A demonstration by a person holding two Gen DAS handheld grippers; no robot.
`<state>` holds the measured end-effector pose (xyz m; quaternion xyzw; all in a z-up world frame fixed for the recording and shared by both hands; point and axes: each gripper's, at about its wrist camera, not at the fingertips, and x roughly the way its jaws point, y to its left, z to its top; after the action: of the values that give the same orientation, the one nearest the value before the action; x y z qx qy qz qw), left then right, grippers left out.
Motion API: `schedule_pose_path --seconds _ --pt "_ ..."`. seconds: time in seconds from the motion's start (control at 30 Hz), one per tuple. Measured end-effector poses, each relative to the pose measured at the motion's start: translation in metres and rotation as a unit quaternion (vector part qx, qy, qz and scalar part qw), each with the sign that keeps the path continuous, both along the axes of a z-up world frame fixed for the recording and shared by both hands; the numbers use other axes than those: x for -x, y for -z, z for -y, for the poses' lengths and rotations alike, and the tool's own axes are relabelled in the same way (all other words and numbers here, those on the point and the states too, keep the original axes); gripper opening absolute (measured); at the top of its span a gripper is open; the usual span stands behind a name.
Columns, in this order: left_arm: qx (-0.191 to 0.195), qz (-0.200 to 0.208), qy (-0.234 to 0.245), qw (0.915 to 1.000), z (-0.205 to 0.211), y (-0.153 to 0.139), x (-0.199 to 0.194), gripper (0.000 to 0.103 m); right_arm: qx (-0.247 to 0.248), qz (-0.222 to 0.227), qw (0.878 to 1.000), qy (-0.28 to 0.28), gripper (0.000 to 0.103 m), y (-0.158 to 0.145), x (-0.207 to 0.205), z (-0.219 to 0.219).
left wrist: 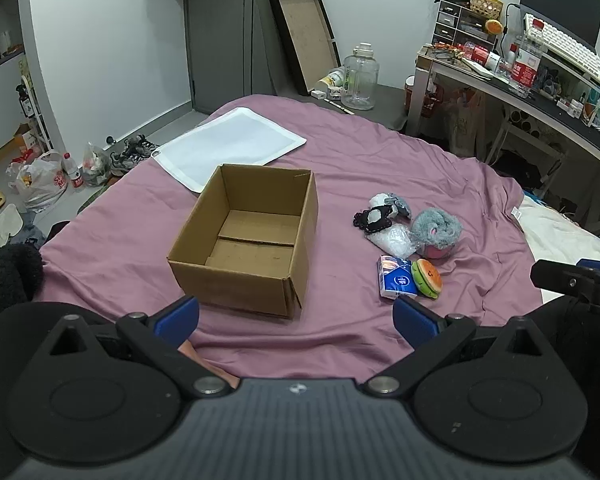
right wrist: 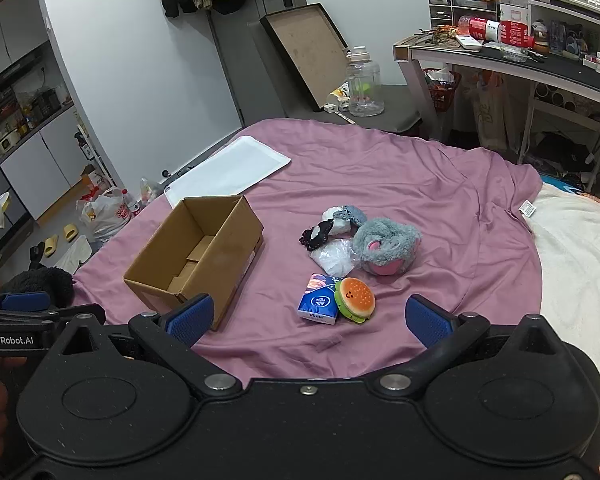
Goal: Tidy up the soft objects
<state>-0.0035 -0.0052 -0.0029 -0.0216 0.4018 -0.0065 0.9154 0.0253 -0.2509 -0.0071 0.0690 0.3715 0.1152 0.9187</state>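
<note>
- The left gripper (left wrist: 296, 320) hangs above the near edge of the bed with its blue-padded fingers (left wrist: 178, 318) spread wide and nothing between them.
- The right gripper (right wrist: 308, 320) is the same: wide apart, holding nothing, low over the purple sheet (right wrist: 420, 176).
- An open cardboard box (left wrist: 244, 236) sits on the sheet, flaps up, with nothing inside; from the right wrist view it lies to the left of the toys.
- The soft things are grouped in a small pile well to the right of the box, apart from it.
- Nearest the grippers, a blue tissue pack (right wrist: 318, 300) lies touching a little burger plush (right wrist: 355, 299).
- Behind those, a clear plastic bag (right wrist: 334, 258) rests against a grey fluffy plush (right wrist: 386, 246) with pink showing underneath.
- Further back is a black-and-white soft item (right wrist: 316, 234) and a grey-white bundle (right wrist: 346, 214), pressed close together.
- A white flat pad (left wrist: 230, 144) lies on the far corner of the bed, beyond the box.
</note>
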Motion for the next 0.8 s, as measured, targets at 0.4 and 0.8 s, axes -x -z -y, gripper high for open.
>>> schedule_pose_path --seconds 0.4,0.8 --pt "0.001 -0.003 -0.004 1.0 -0.0035 0.0 -0.0027 0.102 0.005 -0.001 1.0 0.0 0.103 0.0016 0.0008 0.0" --pt "-0.002 -0.004 0.0 1.0 -0.0017 -0.0003 -0.004 0.102 0.005 -0.003 1.0 0.002 0.103 0.0031 0.001 0.0013"
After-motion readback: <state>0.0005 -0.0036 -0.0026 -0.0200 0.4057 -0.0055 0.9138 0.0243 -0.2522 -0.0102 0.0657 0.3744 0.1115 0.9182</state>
